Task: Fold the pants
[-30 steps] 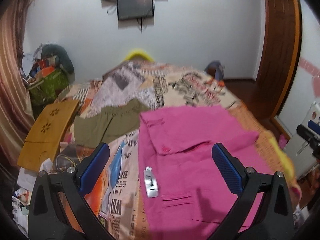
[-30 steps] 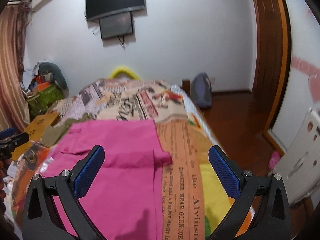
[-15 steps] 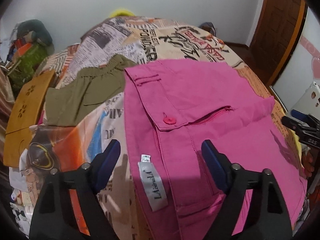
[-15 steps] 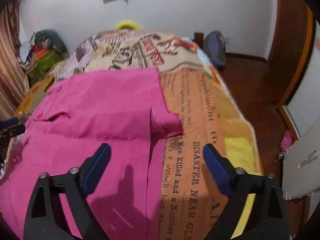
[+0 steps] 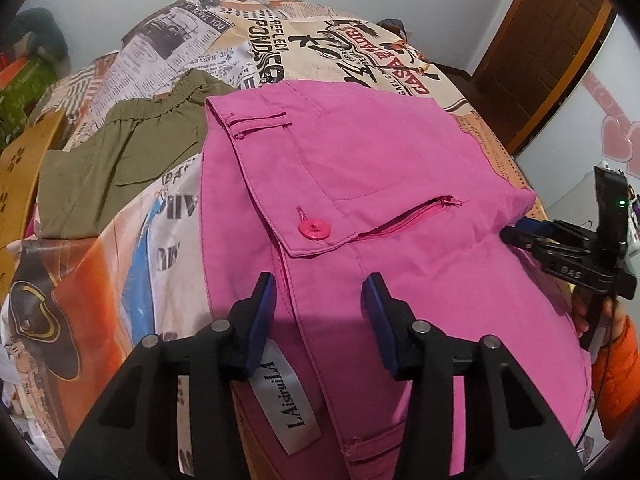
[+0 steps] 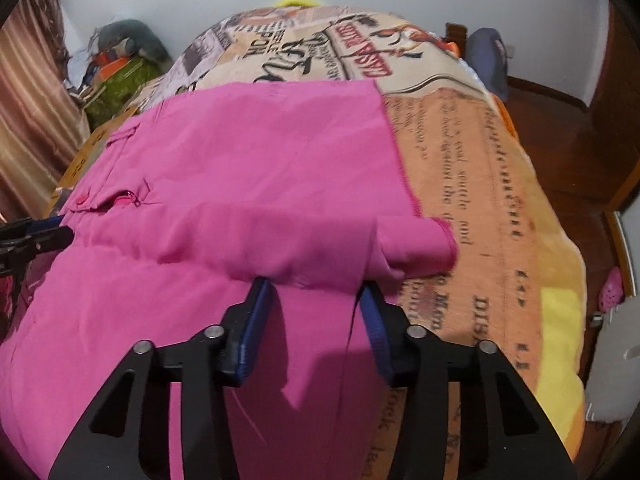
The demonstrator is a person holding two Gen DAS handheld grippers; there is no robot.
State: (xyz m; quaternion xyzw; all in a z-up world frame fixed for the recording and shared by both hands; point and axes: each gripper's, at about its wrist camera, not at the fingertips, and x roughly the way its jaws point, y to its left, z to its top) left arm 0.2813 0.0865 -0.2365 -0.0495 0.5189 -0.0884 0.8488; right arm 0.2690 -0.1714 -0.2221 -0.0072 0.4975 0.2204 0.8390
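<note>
**Both tools down at the near edge of the pants, no grip yet**

Left wrist view:
- Pink pants (image 5: 400, 208) spread on bed (image 5: 132, 264) over newspaper-print cover; waistband end to the left, button (image 5: 315, 229) and part-open zip facing up.
- Left tool (image 5: 318, 300) low over waistband area, half open, blue pads straddling a stitched seam. Cloth between the pads, not pinched. White label (image 5: 286, 404) just beside left pad.
- Olive garment (image 5: 120, 160) further left on bed, just beside the pants' waistband corner; contact not clear.
- Right tool (image 5: 516, 232) visible at far right, tips at the pants' edge.

Right wrist view:
- Same pants (image 6: 240, 184); leg hem end, one small flap (image 6: 416, 244) turned over towards bare bed cover (image 6: 500, 240).
- Right tool (image 6: 316, 298) half open, pads either side of a raised ridge of cloth. Touching or nearly so; no clamp visible.

Judgement on the step:
- Likely grasp for a lengthwise fold, near edge over far edge.
- Best to close both tools on all layers, waistband thick on the left, hem thin on the right.
- Worth flattening the turned flap first, or a crease gets folded in.
- Lift both ends level, keep cloth taut between tools.
</note>
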